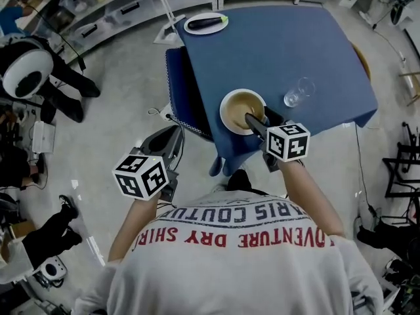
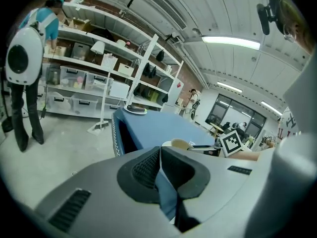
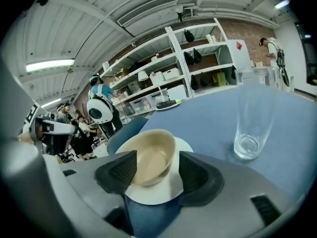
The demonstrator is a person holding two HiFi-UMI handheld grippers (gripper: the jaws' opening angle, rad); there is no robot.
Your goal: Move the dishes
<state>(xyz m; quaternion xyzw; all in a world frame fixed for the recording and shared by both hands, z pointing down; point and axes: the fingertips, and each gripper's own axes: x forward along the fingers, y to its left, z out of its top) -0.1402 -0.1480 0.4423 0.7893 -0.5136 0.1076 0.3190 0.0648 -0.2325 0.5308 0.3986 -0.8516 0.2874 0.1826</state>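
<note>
A beige bowl (image 1: 237, 105) (image 3: 148, 157) sits on a white plate (image 1: 226, 122) (image 3: 153, 196) near the front edge of the blue-clothed table (image 1: 282, 44). My right gripper (image 1: 257, 117) (image 3: 156, 170) is open, its pads on either side of the bowl. A thin gap shows at the right pad. A clear glass (image 1: 298, 92) (image 3: 252, 118) stands just right of the bowl. A second plate (image 1: 206, 23) (image 2: 135, 109) with a dark item lies at the far left corner. My left gripper (image 1: 172, 138) (image 2: 158, 170) is shut and empty, off the table's left side over the floor.
A blue chair (image 1: 178, 87) is tucked against the table's left side. A white round-headed robot (image 1: 26, 71) and people stand at the left by storage shelves (image 2: 89, 78). A black stand (image 1: 400, 169) is at the right.
</note>
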